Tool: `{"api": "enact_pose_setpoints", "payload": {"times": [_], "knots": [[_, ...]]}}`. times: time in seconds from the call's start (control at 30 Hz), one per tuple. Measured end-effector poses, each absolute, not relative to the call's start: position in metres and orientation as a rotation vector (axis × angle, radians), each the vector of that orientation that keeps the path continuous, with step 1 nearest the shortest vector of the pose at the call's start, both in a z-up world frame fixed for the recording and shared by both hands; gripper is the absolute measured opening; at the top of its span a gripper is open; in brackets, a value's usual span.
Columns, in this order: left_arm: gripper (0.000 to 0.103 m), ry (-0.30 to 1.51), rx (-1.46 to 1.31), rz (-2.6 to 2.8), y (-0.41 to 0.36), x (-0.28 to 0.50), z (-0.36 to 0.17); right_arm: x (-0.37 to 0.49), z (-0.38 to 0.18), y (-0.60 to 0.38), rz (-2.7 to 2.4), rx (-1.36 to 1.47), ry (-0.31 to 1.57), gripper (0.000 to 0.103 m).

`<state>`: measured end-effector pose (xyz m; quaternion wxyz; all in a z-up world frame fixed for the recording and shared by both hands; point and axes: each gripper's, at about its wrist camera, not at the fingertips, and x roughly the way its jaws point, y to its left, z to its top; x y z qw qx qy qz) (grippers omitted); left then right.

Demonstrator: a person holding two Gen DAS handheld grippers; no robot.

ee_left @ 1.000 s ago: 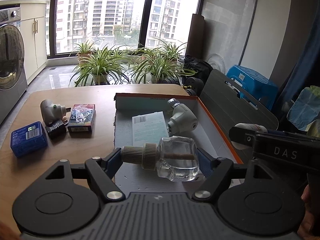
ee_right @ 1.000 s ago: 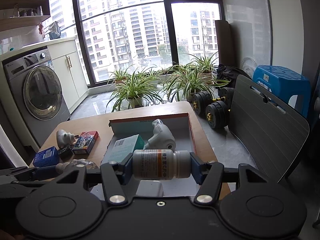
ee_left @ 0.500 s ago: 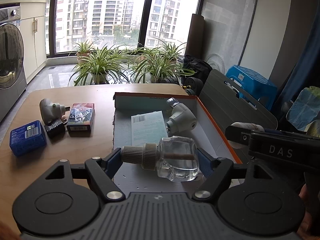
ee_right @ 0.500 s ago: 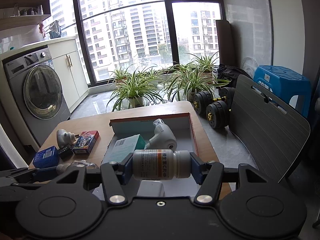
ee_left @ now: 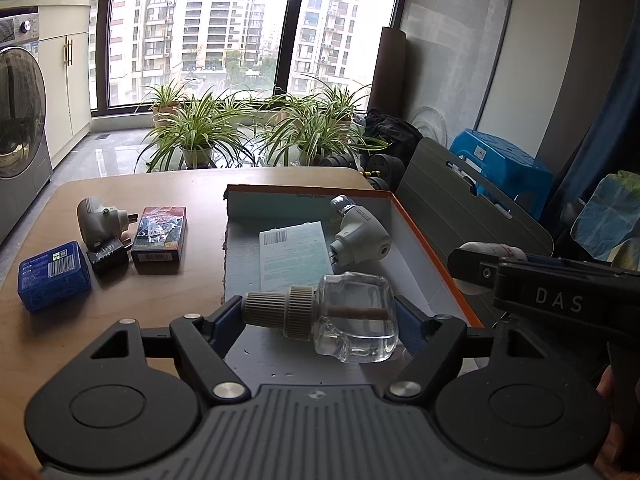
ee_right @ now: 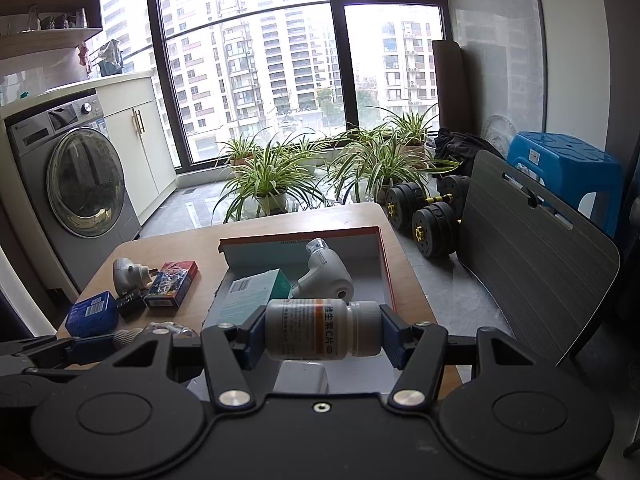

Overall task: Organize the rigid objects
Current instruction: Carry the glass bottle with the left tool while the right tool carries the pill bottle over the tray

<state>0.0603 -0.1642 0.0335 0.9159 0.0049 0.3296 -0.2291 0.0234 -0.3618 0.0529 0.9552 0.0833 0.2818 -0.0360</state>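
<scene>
Wooden table (ee_left: 192, 304), box (ee_left: 420, 236) at frame centre: nothing has shifted; left gripper (ee_left: 320, 312) clamps glass bottle (ee_left: 352, 316), right gripper (ee_right: 322, 334) pill bottle (ee_right: 316, 328), both unplaced.

"DAS" on right hand-held gripper (ee_left: 472, 268)

- Box (ee_left: 420, 236) sits on counter (ee_left: 168, 292), right half.
- In box: flat carton (ee_left: 294, 256) left, plug-in unit (ee_left: 358, 236) right, touching or just beside it.
- Left of box on counter: card pack (ee_left: 160, 234), then adapter (ee_left: 94, 220), small black block (ee_left: 106, 258) near it, tin (ee_left: 54, 276) leftmost.
- Plants (ee_left: 200, 136) on floor behind counter.
</scene>
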Motion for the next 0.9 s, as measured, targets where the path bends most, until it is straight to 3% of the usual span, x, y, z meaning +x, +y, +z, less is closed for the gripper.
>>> {"api": "enact_pose_setpoints", "payload": {"times": [0.9], "knots": [[0.08,0.683,0.01,-0.472,-0.1622,0.0603,0.0326,0.0265,0.0523,-0.3614,-0.073,0.17,0.575,0.069]]}}
